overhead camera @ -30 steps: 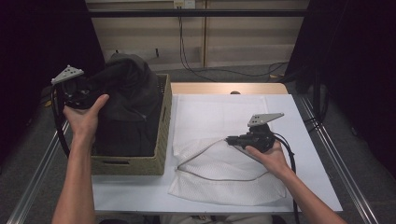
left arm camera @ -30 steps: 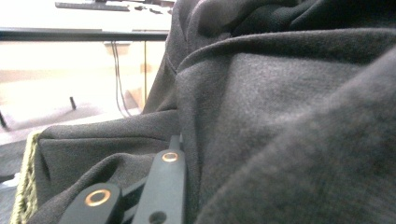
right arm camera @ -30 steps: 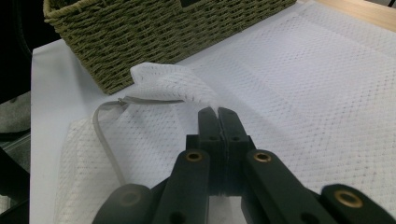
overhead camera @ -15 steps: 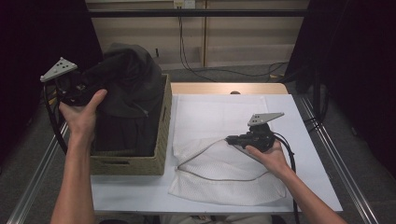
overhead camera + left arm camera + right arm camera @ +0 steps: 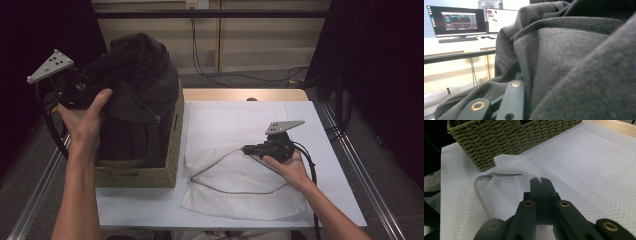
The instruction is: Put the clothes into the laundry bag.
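Observation:
A dark grey garment (image 5: 137,85) rises in a bunch out of the woven basket (image 5: 145,175) at the table's left. My left gripper (image 5: 80,92) is raised at its left side, shut on the garment's cloth (image 5: 564,62), which folds over the jaws. A white mesh bag (image 5: 240,185) lies flat at the table's middle with its zip-edged mouth facing the basket. My right gripper (image 5: 246,149) rests on the bag, and its jaws (image 5: 540,181) are pressed together on the upper edge of the bag's mouth (image 5: 511,170), holding it a little off the table.
The basket's wall (image 5: 506,140) stands close to the left of the bag's mouth. The white table (image 5: 330,150) has bare surface right of the bag. Metal rails (image 5: 365,175) run along both table sides. Monitors (image 5: 456,21) stand on a desk beyond.
My left gripper has lifted the dark garment up and to the left, higher out of the basket. My right gripper has stayed on the mesh bag.

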A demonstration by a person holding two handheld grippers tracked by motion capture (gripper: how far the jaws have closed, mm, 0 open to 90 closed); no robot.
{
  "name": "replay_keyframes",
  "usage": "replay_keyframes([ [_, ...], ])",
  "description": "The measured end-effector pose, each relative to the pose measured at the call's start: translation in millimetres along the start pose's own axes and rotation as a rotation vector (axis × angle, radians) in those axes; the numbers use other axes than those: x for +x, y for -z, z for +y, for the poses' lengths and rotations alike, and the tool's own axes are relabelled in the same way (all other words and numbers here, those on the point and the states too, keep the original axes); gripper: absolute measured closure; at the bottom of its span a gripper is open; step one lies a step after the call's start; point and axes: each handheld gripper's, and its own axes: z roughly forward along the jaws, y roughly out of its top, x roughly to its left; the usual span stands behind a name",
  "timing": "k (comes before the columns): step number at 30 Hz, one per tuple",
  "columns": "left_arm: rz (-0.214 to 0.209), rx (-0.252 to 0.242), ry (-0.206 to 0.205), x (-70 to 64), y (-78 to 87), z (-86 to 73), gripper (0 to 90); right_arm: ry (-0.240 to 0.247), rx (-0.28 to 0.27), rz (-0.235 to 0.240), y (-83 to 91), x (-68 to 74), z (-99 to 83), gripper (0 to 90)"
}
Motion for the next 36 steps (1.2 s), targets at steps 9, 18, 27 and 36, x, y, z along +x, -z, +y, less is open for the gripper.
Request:
replay_keyframes([
  [9,-0.102,-0.045,-0.048,-32.3,5.1,-2.7,77.0,-0.008,0.0,0.005,-1.6,-1.5,-0.4,90.0],
  [18,-0.176,-0.024,-0.065,-58.3,-5.7,-6.9,77.2,-0.025,-0.012,-0.003,-1.1,-4.7,-1.0,90.0],
  [27,-0.27,-0.007,-0.083,-87.2,-17.4,-5.8,77.2,-0.032,-0.017,0.017,-2.9,-5.2,0.2,90.0],
  [36,-0.387,0.004,-0.067,-117.8,-27.2,-21.2,77.3,-0.057,-0.026,0.037,-2.6,-9.5,1.2,90.0],
])
